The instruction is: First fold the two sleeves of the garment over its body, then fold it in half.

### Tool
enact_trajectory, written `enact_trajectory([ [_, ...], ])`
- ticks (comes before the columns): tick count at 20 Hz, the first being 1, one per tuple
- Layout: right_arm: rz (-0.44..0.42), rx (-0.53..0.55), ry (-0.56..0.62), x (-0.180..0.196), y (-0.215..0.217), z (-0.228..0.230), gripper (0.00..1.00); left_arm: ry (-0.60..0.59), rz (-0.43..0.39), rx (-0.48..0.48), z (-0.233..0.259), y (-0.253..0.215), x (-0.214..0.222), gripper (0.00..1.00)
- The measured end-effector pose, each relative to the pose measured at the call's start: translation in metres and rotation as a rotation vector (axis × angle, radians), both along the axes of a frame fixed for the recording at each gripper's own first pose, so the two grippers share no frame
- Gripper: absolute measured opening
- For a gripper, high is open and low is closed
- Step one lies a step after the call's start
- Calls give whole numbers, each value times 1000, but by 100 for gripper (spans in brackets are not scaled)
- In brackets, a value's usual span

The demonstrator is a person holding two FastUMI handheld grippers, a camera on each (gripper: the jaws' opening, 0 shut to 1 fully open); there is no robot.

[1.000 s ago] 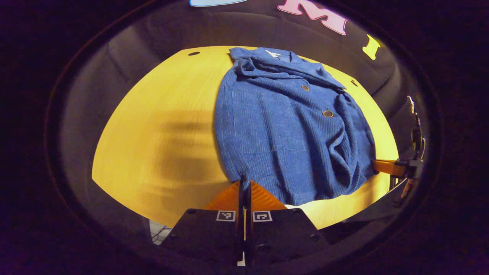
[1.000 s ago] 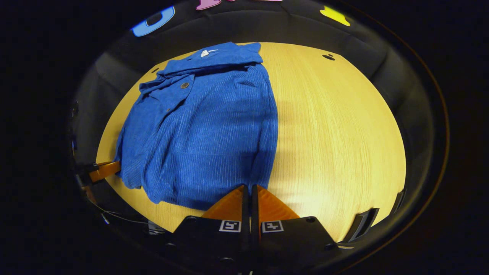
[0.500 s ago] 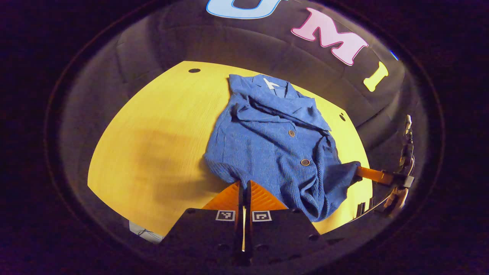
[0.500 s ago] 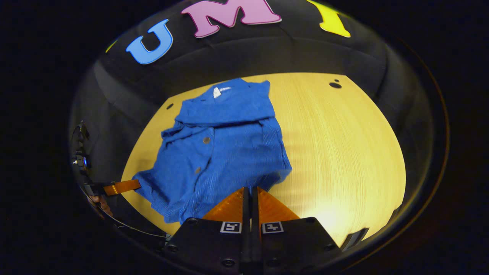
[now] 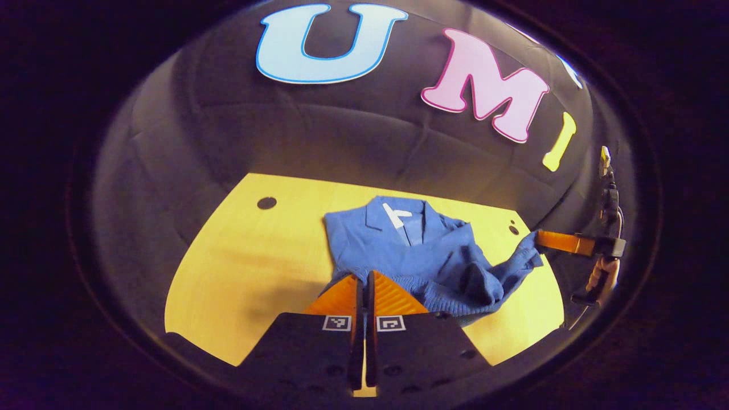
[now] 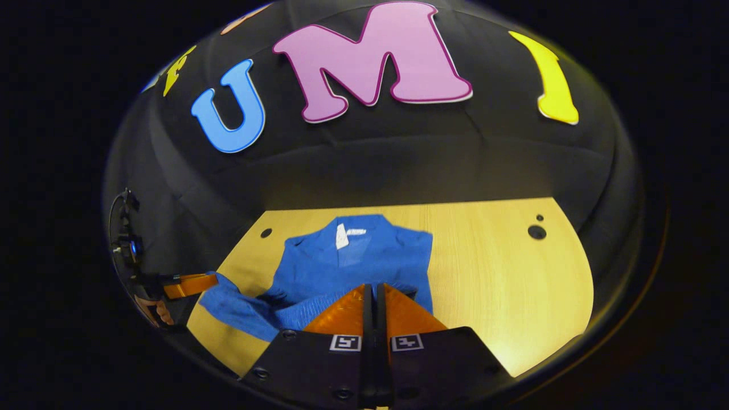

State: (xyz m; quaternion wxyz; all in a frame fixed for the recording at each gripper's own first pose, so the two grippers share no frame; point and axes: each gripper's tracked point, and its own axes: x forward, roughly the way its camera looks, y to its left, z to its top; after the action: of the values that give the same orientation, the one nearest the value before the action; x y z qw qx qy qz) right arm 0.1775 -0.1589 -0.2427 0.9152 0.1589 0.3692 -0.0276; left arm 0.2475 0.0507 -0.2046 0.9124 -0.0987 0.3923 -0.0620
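Above the wooden bench [image 5: 239, 245], both grippers, left [image 5: 363, 279] and right [image 6: 373, 291], lift the blue garment's [image 5: 398, 250] hem, jaws clenched on fabric.

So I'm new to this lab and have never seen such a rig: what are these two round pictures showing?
No robot here: a person holds a two-finger gripper in each hand, with a fisheye camera riding on each. The left gripper view looks along the left gripper; the right gripper view looks along the right gripper. On the wooden table lies a blue buttoned garment. Each gripper is shut on a bottom corner of it, lifted toward the collar, apparently for the half fold. At the edge of each view you see the other gripper and the hand holding it.
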Motion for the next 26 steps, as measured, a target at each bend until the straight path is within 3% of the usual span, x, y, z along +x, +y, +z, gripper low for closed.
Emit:
enact_trajectory([
  [6, -63, -59, -78, 133, -52, -51, 5, -144, 63, 64, -32, 17, 154, 0],
  [8, -73, -85, -58, 156, -67, -85, 4, -178, 99, 67, -51, 16, 196, 0],
  [11, -105, -144, -15, 166, -87, -128, 7, -174, 119, 85, -82, 17, 222, 1],
  [12, -120, -181, -10, 169, -97, -136, 9, -164, 119, 107, -87, 19, 225, 6],
  [13, -125, -191, -11, 171, -101, -139, 14, -154, 121, 138, -93, 21, 223, 16],
  [14, -126, -197, -1, 166, -103, -140, 12, -129, 127, 169, -94, 25, 221, 39],
  [15, -109, -190, 7, 160, -101, -137, 53, -99, 141, 189, -93, 26, 209, 61],
  [16, -105, -194, -7, 155, -99, -129, 65, -103, 163, 189, -85, 25, 202, 84],
  [17, -104, -214, -36, 146, -98, -119, 77, -123, 181, 178, -75, 21, 197, 86],
  [18, -99, -225, -86, 141, -94, -99, 100, -165, 197, 169, -58, 18, 187, 86],
  [21, -82, -290, -248, 109, -74, -28, 99, -312, 217, 161, 0, 9, 136, 86],
  [26, -73, -390, -478, 27, -16, 88, 99, -515, 164, 108, 85, -15, 11, 85],
])
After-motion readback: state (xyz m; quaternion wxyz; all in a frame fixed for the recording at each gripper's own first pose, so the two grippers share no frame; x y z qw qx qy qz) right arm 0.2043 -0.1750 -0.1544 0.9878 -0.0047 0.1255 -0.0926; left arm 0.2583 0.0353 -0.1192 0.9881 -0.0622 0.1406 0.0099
